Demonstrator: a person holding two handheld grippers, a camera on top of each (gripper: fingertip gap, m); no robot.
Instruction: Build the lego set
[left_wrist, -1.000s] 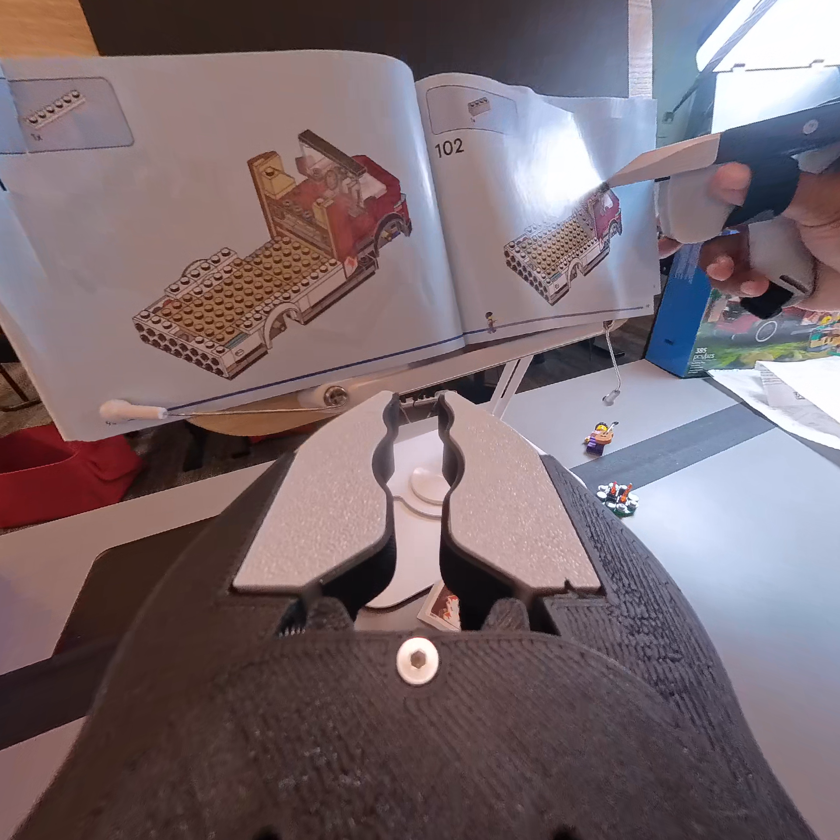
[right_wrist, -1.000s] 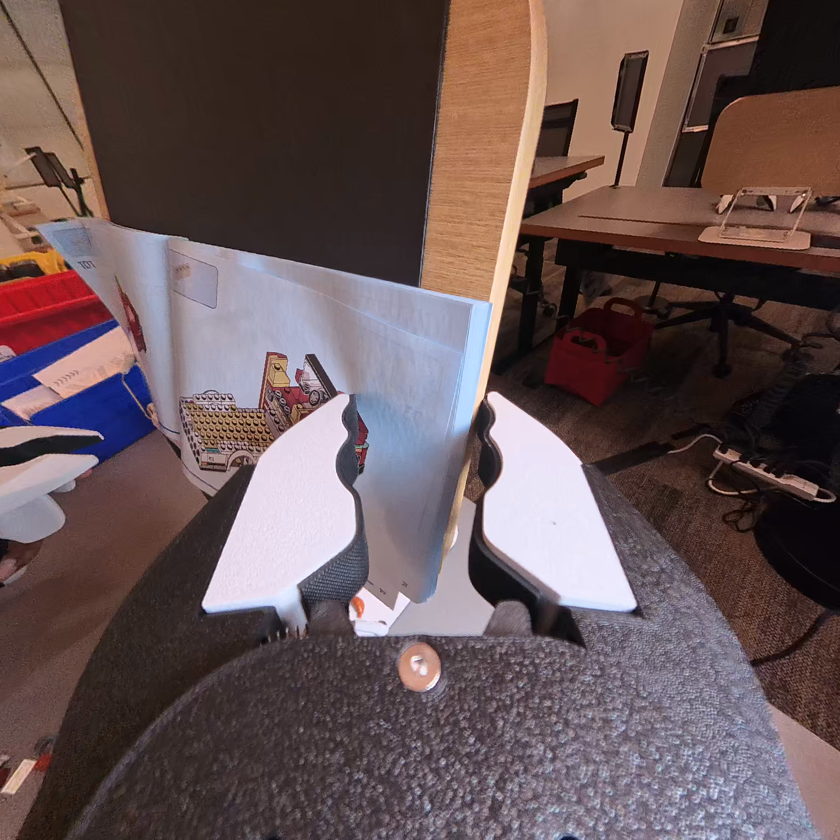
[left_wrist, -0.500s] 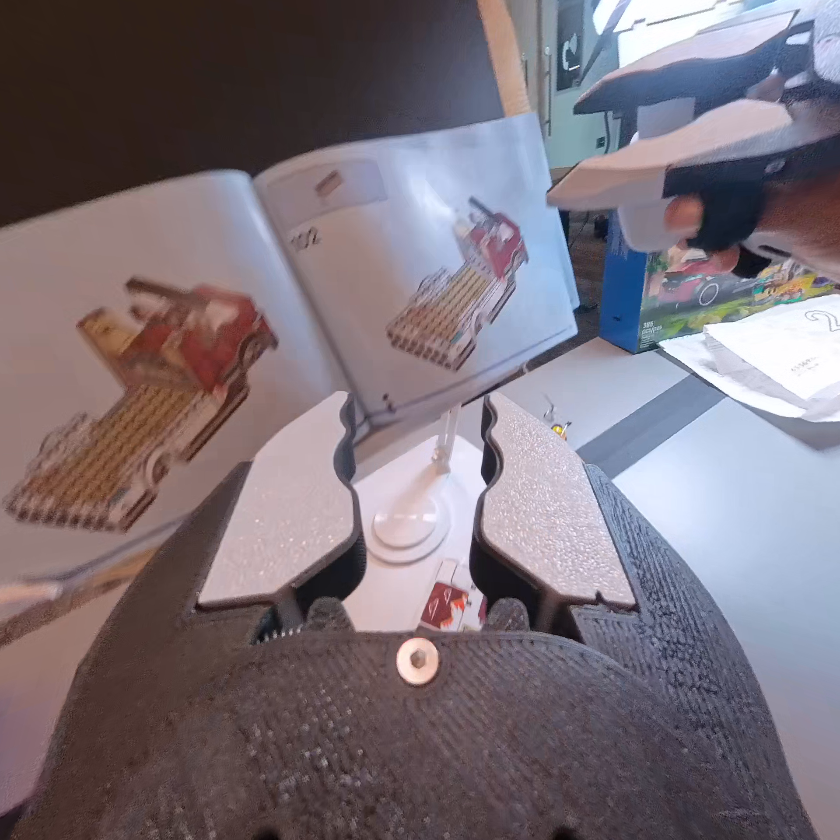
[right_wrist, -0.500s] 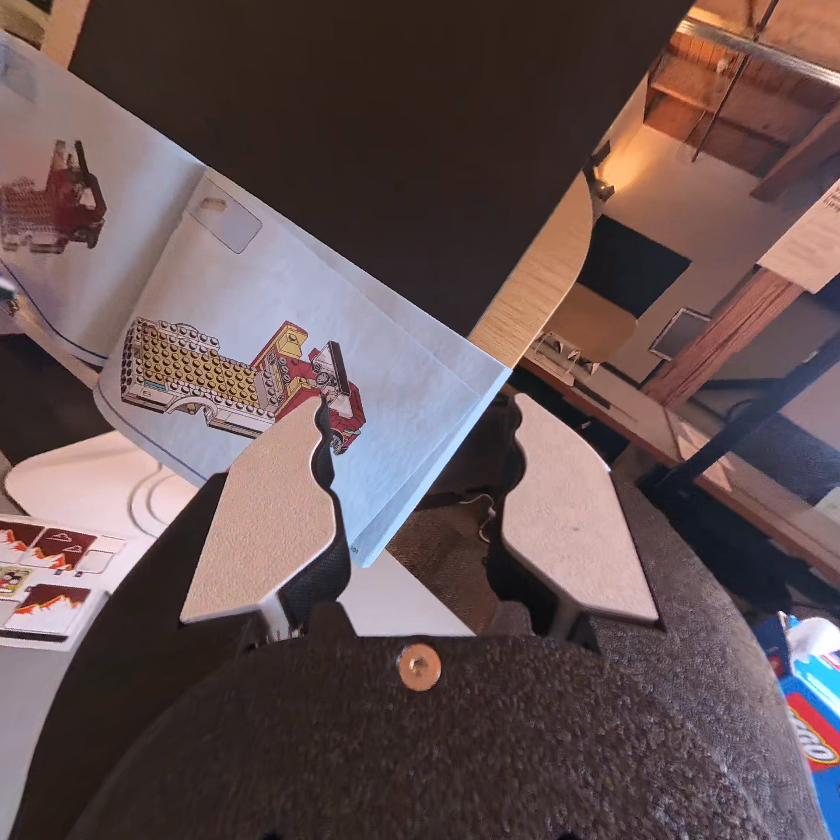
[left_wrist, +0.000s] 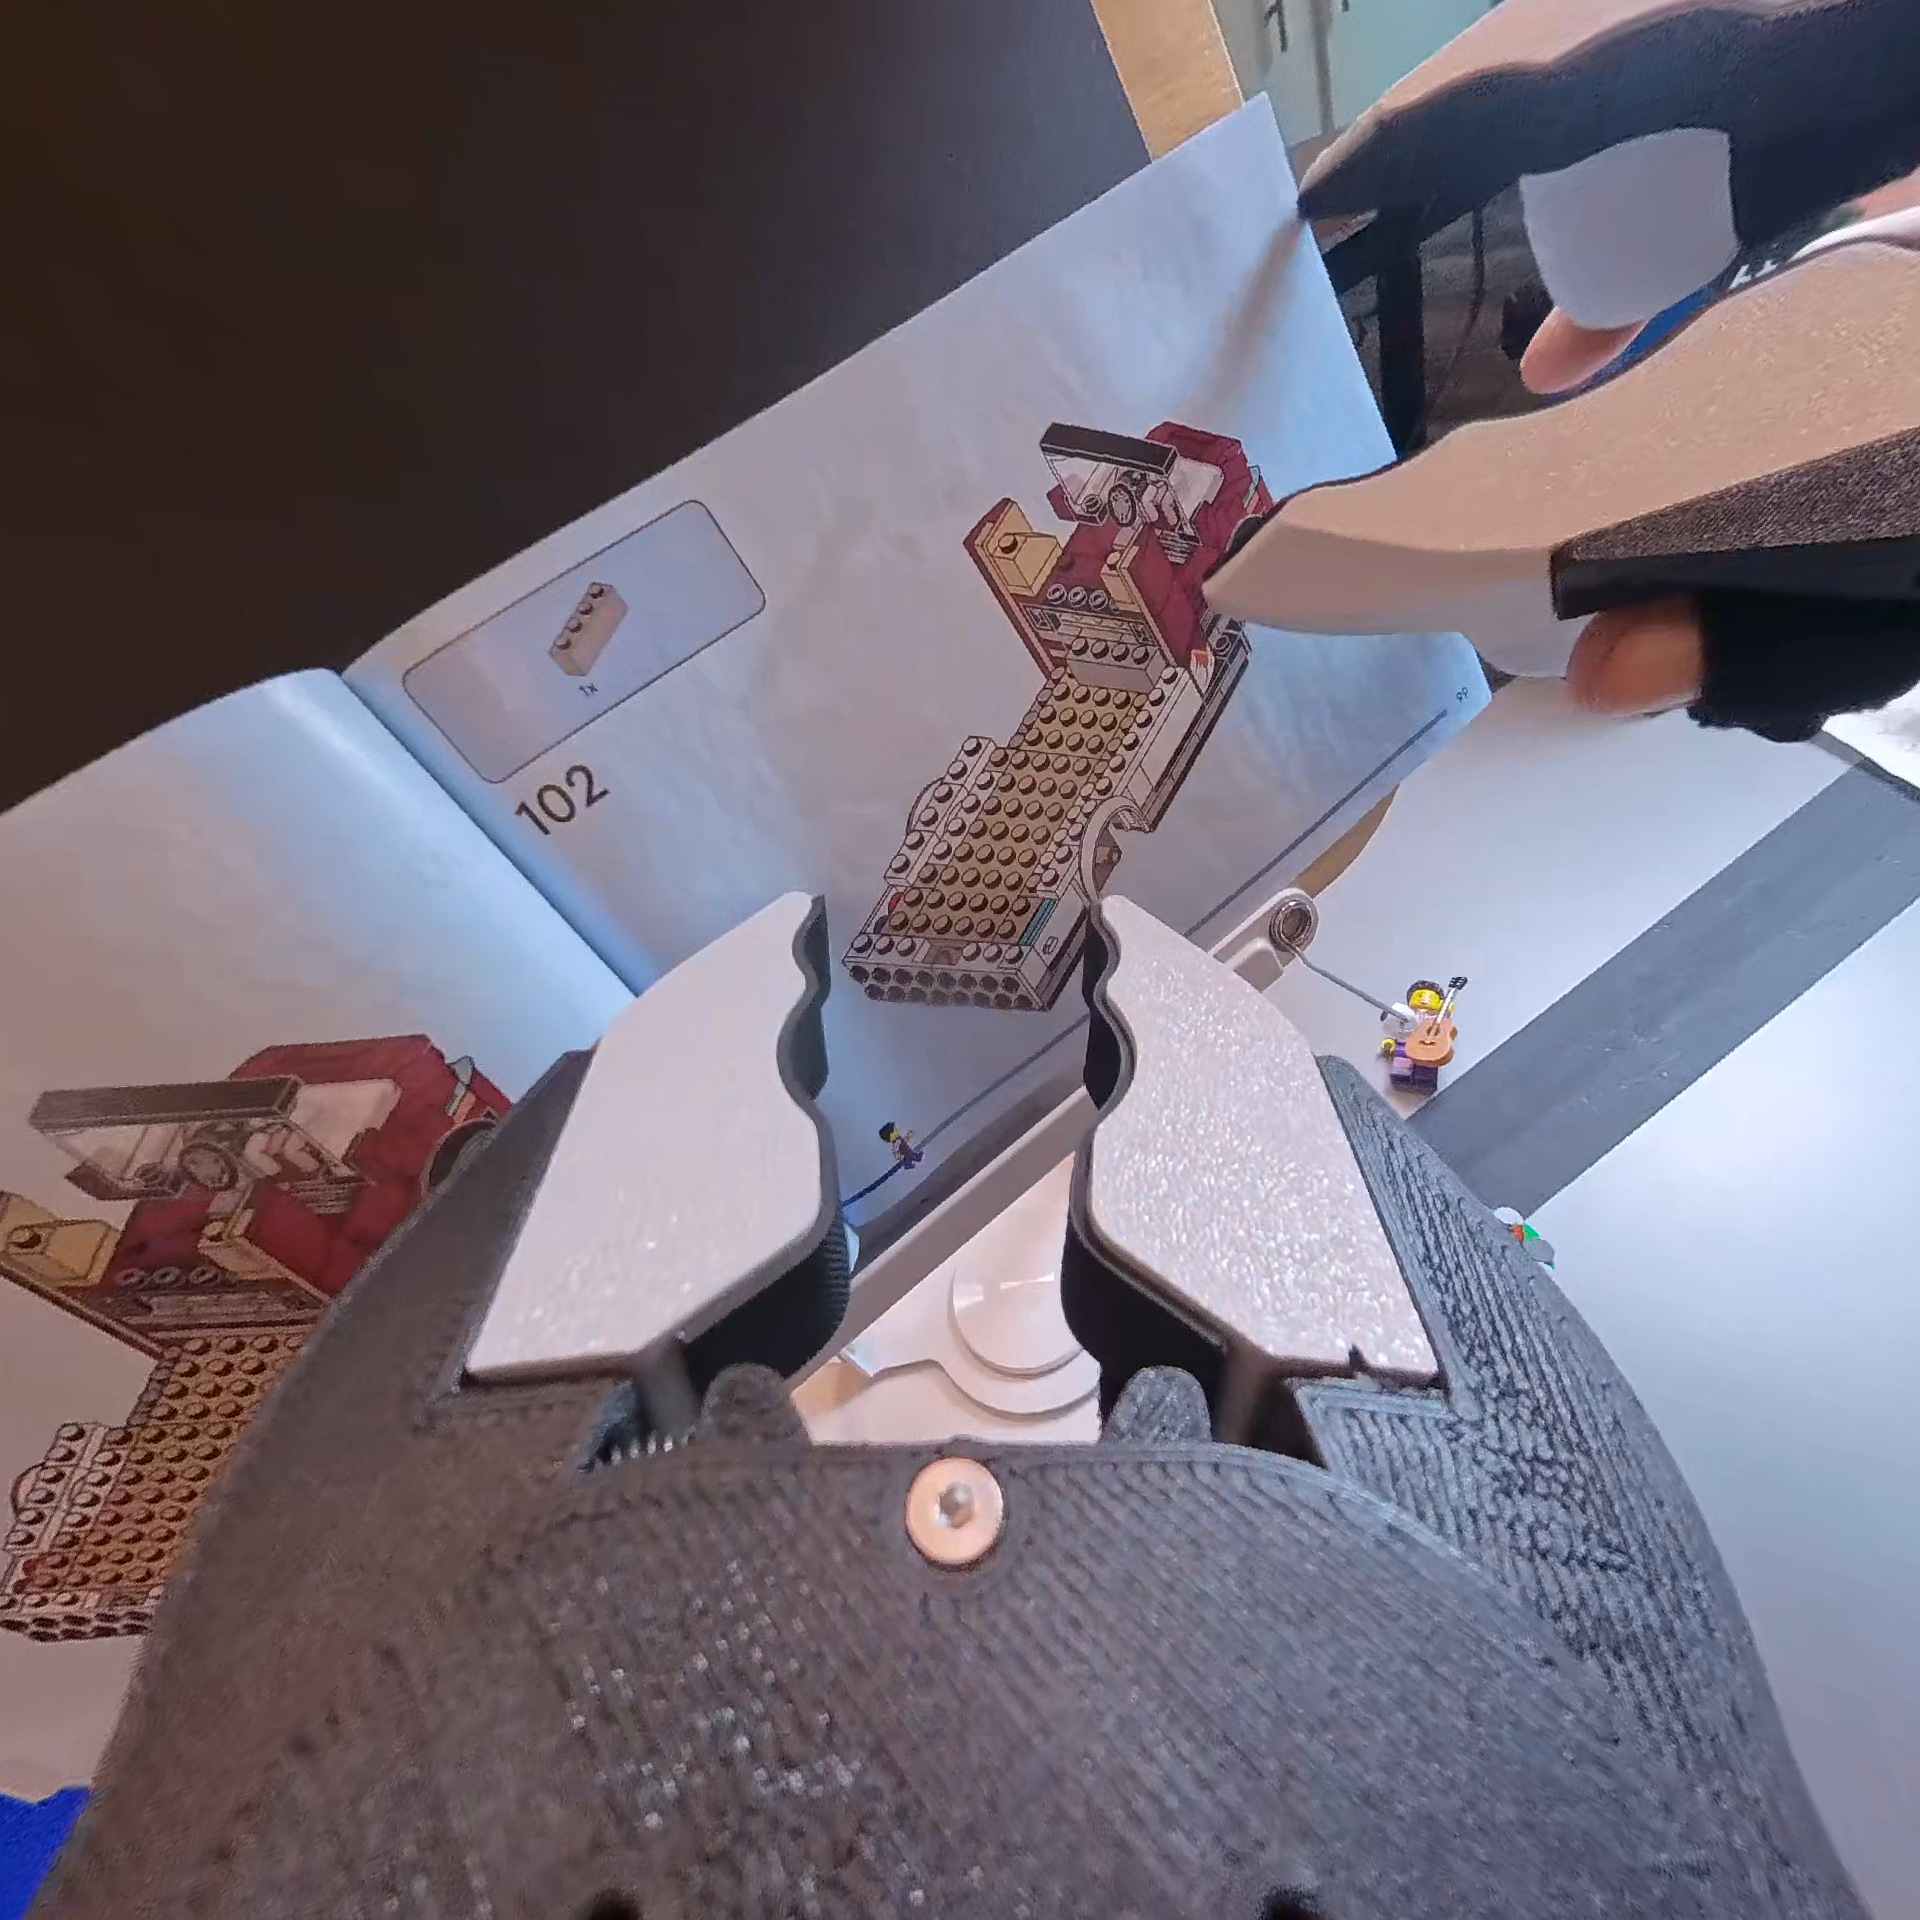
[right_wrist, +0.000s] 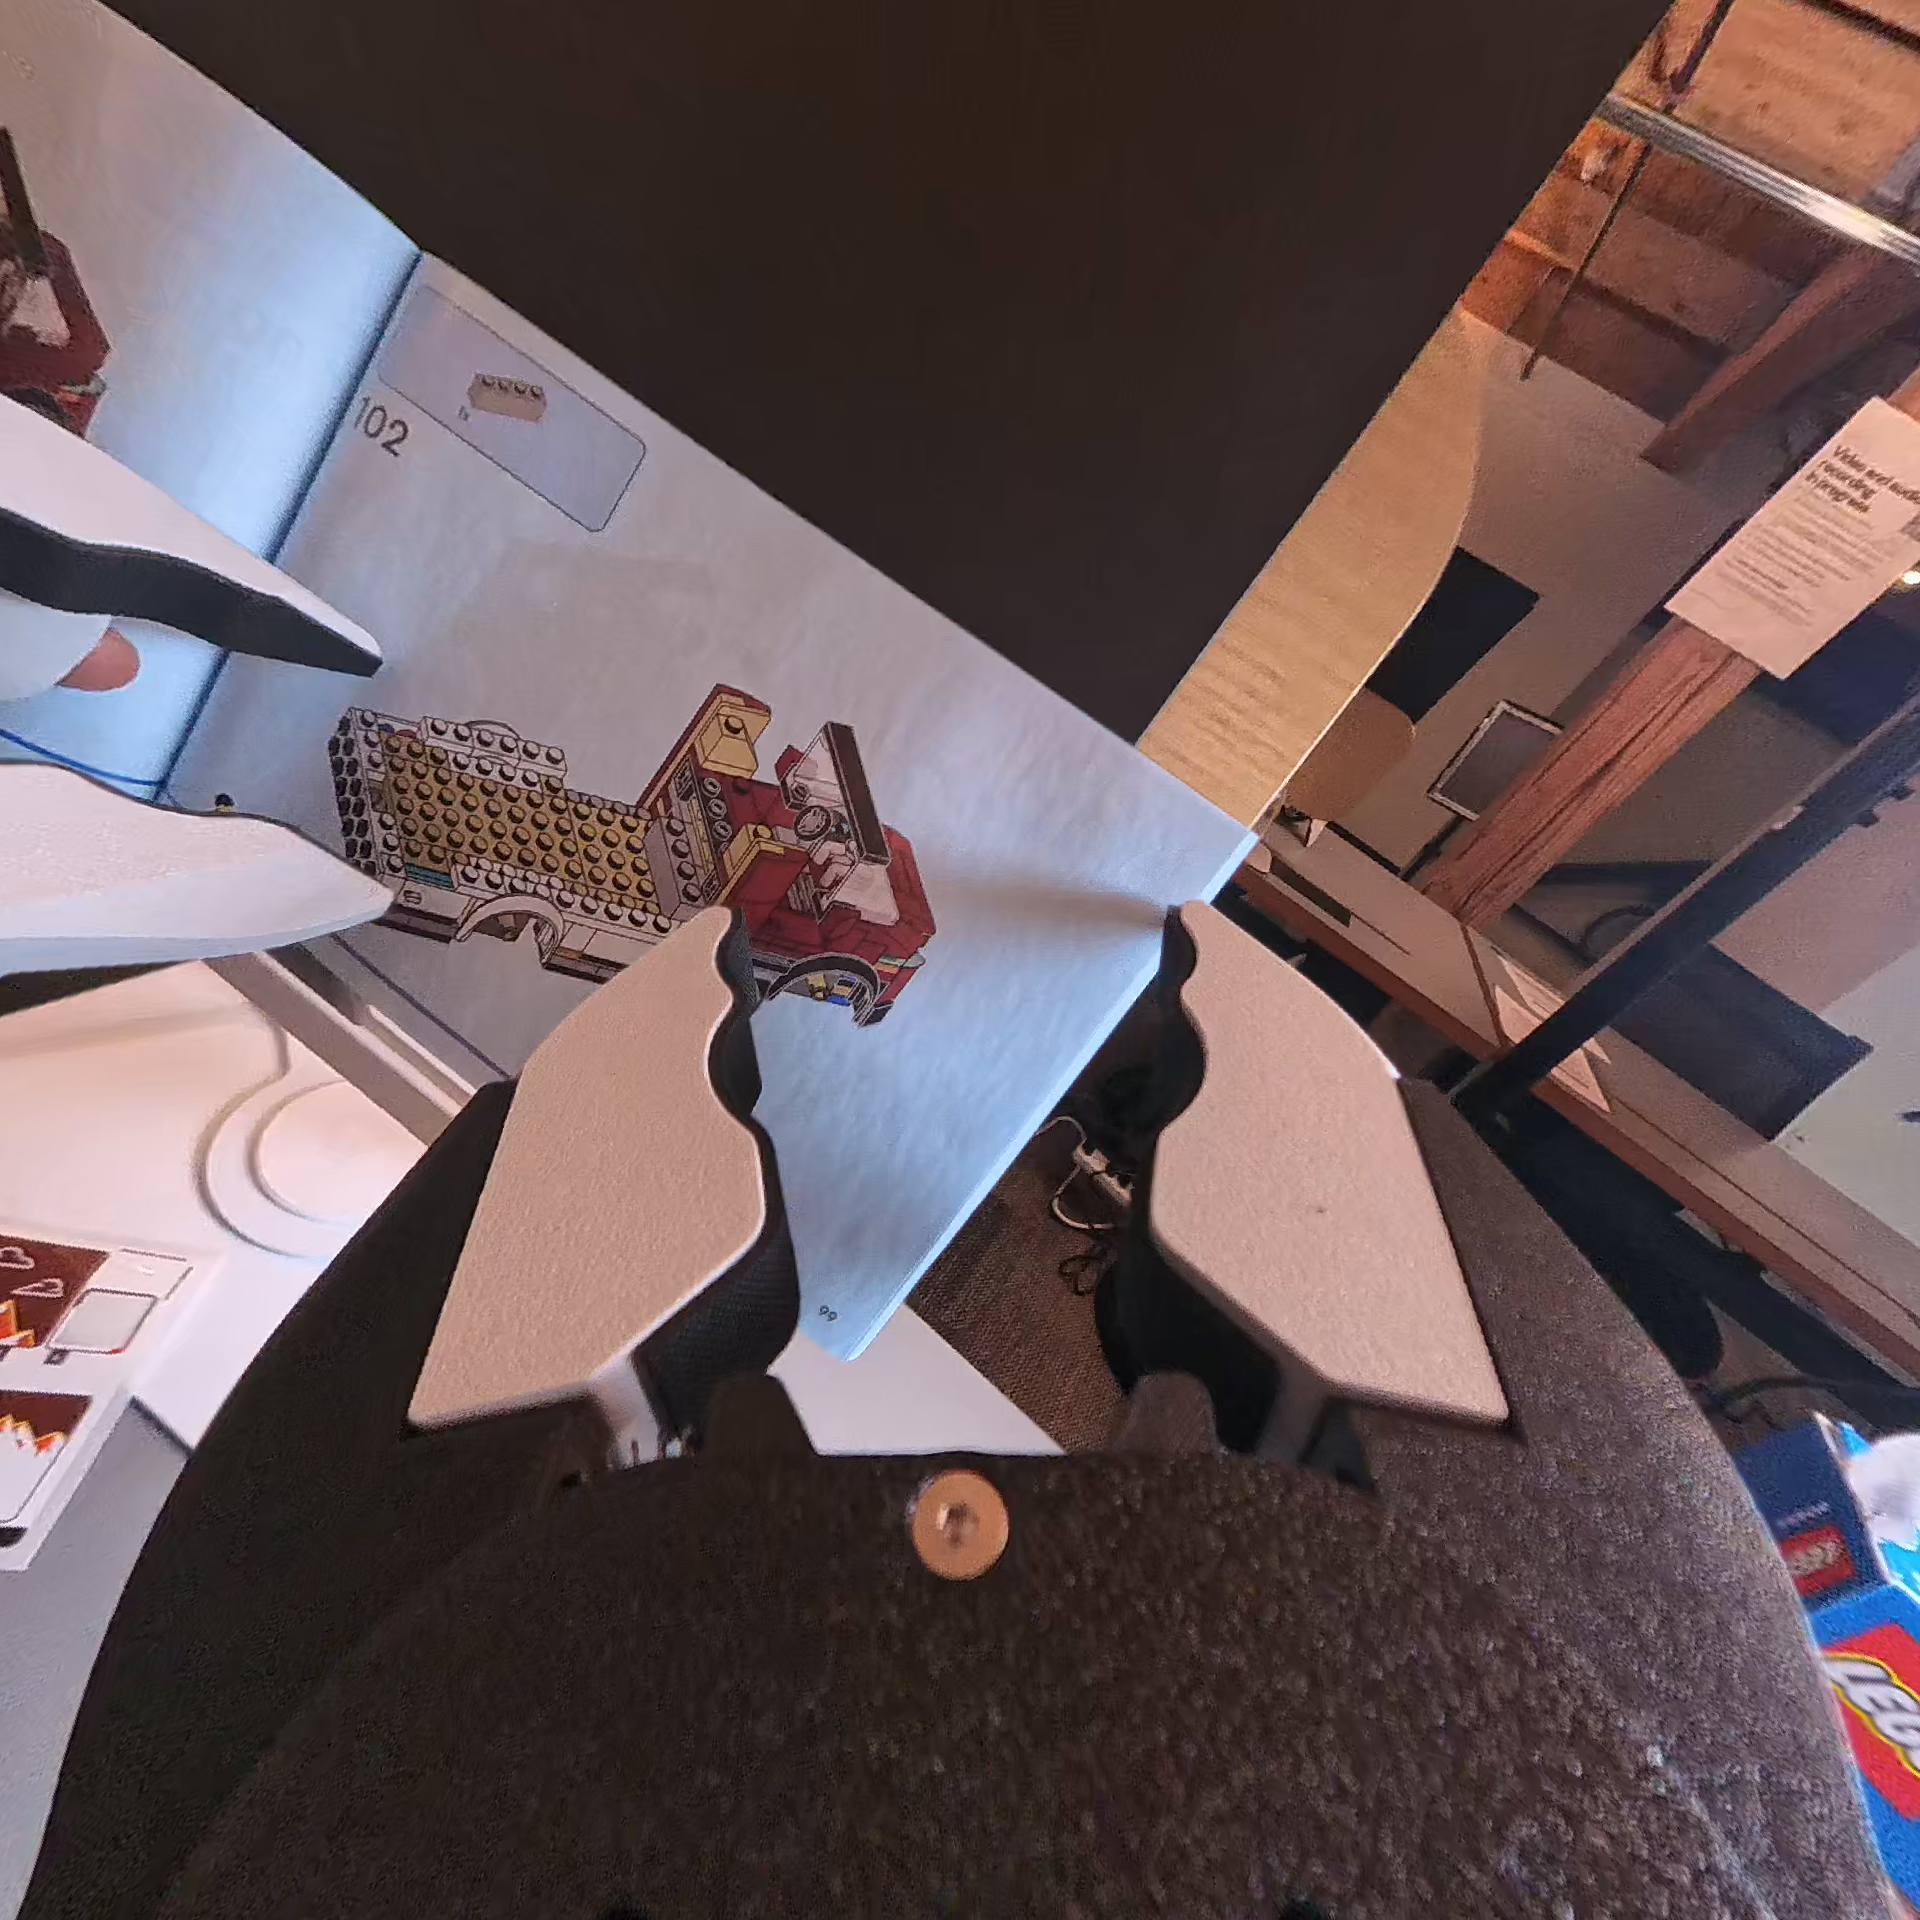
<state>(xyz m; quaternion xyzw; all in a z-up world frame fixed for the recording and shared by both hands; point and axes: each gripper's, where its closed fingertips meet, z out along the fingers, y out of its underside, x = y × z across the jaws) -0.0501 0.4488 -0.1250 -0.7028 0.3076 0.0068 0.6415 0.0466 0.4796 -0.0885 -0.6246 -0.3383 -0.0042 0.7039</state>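
Two grippers' fingers spread wide — left gripper (left_wrist: 956, 1023) facing instruction booklet (left_wrist: 935, 582), right gripper (right_wrist: 951, 987) straddling its outer edge.

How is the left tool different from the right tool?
The right tool is spread wider than the left tool. The right tool has the outer edge of the instruction booklet page between its fingers, while the left tool points at that page's bottom edge, nearer the fold. Both tools are open and squeezing nothing, and both have pale fingers on a dark body.
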